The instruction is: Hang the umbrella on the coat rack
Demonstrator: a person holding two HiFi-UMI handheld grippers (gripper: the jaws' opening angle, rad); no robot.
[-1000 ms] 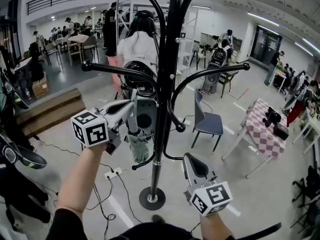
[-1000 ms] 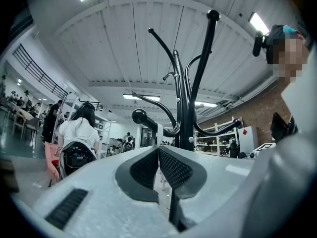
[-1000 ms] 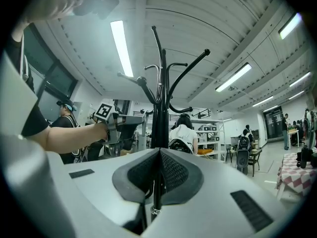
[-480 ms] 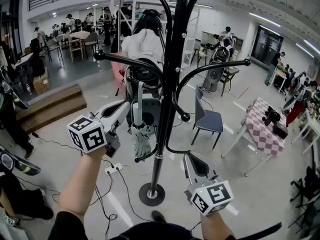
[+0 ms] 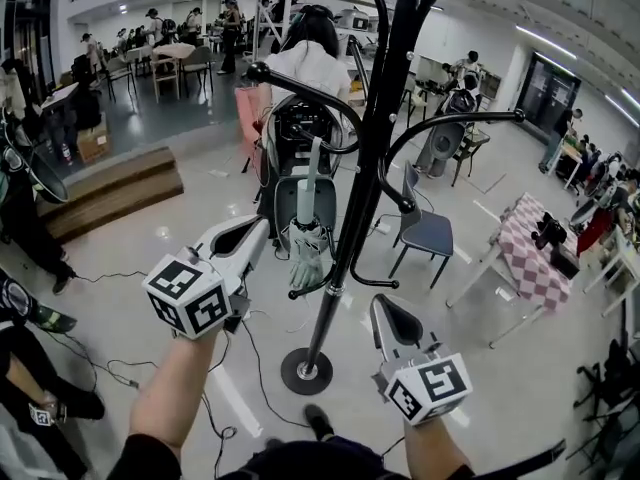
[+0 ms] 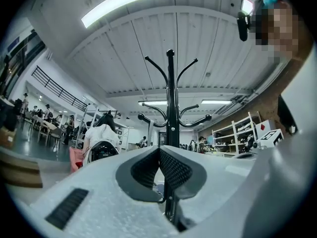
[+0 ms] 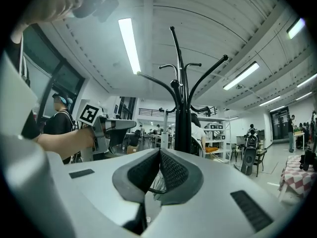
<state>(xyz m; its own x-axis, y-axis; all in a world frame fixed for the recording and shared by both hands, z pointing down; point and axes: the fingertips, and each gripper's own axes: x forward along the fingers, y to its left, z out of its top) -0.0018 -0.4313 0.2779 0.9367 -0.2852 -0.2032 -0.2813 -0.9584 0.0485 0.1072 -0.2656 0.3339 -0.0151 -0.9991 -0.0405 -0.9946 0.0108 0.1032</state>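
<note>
Folded pale umbrella [image 5: 306, 248] hanging upright on black coat rack [image 5: 372, 158], left claw [image 5: 262, 228], right claw [image 5: 384, 306], both clenched, empty

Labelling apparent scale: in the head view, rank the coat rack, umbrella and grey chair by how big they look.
1. coat rack, by far.
2. grey chair.
3. umbrella: as tall but narrower; the chair stands farther off, so 2 and 3 are unsure.

Black coat rack [image 5: 372, 158], pale grey umbrella [image 5: 306, 255]
</note>
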